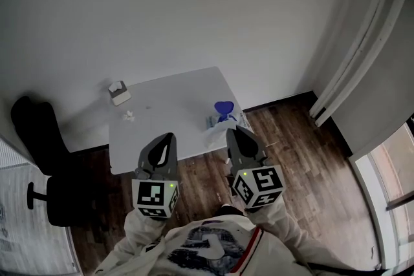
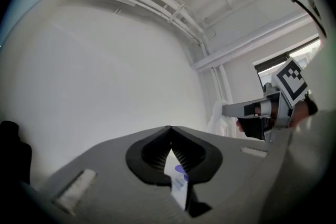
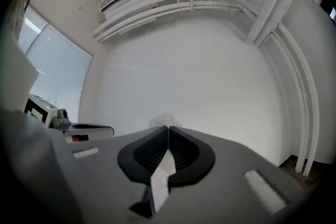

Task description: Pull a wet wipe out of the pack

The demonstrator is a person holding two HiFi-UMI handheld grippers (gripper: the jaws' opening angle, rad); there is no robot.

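Note:
The wet wipe pack (image 1: 218, 119), its blue lid (image 1: 224, 108) standing up, lies at the right edge of the white table (image 1: 168, 100). My right gripper (image 1: 234, 131) hovers at the table's front right corner, close to the pack, shut on a white wipe (image 3: 160, 178) whose tip pokes out past the jaws. From the left gripper view the wipe (image 2: 218, 113) hangs off the right gripper (image 2: 231, 110). My left gripper (image 1: 170, 136) is level over the table's front edge, left of the pack, jaws meeting at the tips (image 2: 169, 129). A white strip with a blue mark (image 2: 178, 178) shows in their gap; I cannot tell what it is.
A tissue box (image 1: 119, 92) sits at the table's far left corner, with a crumpled white scrap (image 1: 129, 116) beside it. A black office chair (image 1: 45, 165) stands left of the table. Wood floor (image 1: 304, 158) lies to the right, with white pipes (image 1: 362, 55) along the wall.

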